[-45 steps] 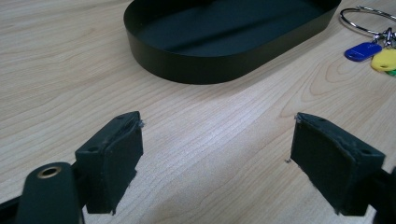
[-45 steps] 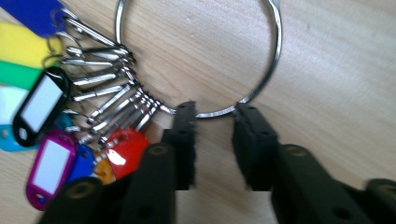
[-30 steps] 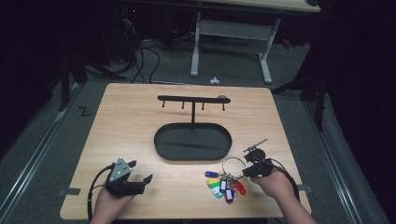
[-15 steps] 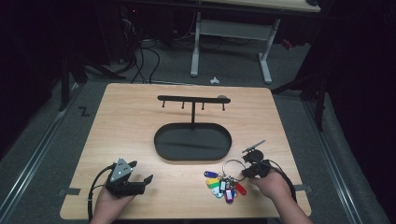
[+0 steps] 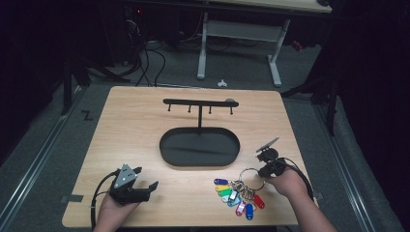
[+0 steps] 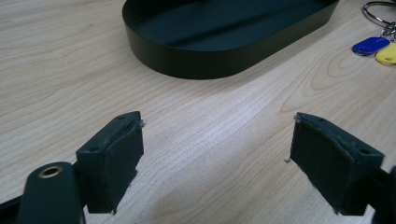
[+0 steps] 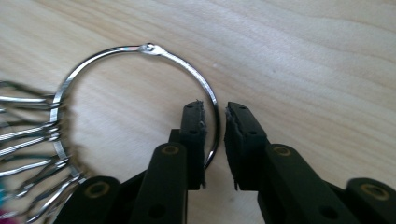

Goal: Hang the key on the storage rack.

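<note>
Legible text: none. Key tags (image 5: 235, 195), at 5 o'clock on the table (image 5: 145, 121), carry no readable labels; tray (image 5: 199, 149) and rack (image 5: 200, 103) bear no markings.

High view: the light wooden table (image 5: 145, 125) is evenly lit from above; the surrounding floor and room fall off into near darkness. Image soft, slightly grainy. Left gripper view: bright, sharp wood grain, soft shadow under the black oval metal tray (image 6: 224, 42). Right gripper view: glare on the large silver metal key ring (image 7: 140, 49); left edge blurred.
</note>
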### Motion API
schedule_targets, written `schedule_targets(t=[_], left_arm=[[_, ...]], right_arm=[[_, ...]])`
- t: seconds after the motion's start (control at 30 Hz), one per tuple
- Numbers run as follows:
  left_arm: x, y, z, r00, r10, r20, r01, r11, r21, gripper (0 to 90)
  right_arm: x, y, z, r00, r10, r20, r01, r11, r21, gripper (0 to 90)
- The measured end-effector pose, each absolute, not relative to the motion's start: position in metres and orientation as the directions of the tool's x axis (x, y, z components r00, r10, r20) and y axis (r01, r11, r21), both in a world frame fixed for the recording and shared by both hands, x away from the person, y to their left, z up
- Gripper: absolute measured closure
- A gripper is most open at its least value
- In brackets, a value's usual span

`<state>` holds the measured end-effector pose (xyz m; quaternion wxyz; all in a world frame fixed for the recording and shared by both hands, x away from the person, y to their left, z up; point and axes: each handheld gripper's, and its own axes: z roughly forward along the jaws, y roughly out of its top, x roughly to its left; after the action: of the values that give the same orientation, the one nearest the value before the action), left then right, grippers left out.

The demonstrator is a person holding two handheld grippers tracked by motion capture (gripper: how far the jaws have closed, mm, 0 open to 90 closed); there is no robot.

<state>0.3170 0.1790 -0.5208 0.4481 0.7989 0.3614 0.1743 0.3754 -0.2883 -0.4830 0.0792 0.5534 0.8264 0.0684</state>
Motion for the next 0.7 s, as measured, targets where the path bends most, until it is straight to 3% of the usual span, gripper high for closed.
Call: schedule_targets(t=[0.3, 0.43, 0.7], left_arm=[[0.316, 0.177, -0.52, 0.689, 0.724, -0.042, 0.416, -0.347, 0.841, 17.9], [0.317, 0.178, -0.521, 0.687, 0.725, -0.041, 0.418, -0.348, 0.839, 18.3], [0.316, 0.182, -0.521, 0.68, 0.732, -0.042, 0.423, -0.345, 0.838, 18.4]], right_arm=[[0.382, -0.285, -0.474, -0.459, 0.887, -0.057, 0.87, 0.461, 0.171, 60.8], [0.397, -0.277, -0.477, -0.469, 0.882, -0.056, 0.873, 0.472, 0.125, 61.0], [0.417, -0.264, -0.486, -0.61, 0.792, -0.022, 0.79, 0.61, 0.059, 60.3]])
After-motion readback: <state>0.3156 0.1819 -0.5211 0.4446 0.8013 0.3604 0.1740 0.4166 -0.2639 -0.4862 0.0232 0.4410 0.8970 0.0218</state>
